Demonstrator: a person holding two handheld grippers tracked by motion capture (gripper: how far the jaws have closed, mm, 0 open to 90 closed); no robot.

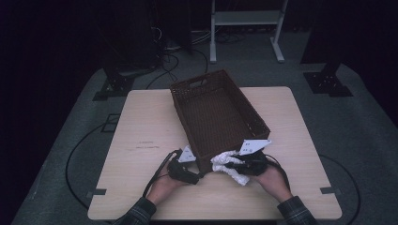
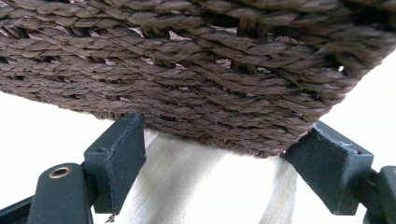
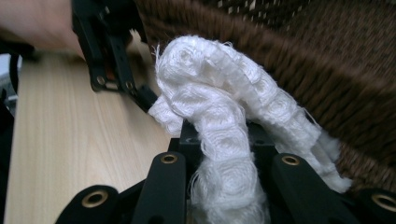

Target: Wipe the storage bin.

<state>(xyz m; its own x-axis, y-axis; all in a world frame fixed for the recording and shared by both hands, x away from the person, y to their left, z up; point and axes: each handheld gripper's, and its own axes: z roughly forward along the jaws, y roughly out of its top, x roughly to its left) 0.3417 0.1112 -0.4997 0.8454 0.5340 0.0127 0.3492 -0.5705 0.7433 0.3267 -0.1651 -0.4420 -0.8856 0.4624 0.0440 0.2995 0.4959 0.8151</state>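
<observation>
While the right gripper [image 1: 240,165] pinches a white cloth [image 1: 225,161] low in the frame, right against the brown wicker basket's [image 1: 213,110] near wall, the left gripper [image 1: 191,174] sits lower centre, jaws spread wide around the basket's near corner on the table [image 1: 141,122].

Lab or recording studio: lone pale wooden desk [image 1: 150,136] on grey carpet [image 1: 356,126], black tape marks, cables [image 1: 173,58] trailing across floor, white metal frame [image 1: 246,18] and dark stand bases [image 1: 328,82] behind, surroundings unlit.
</observation>
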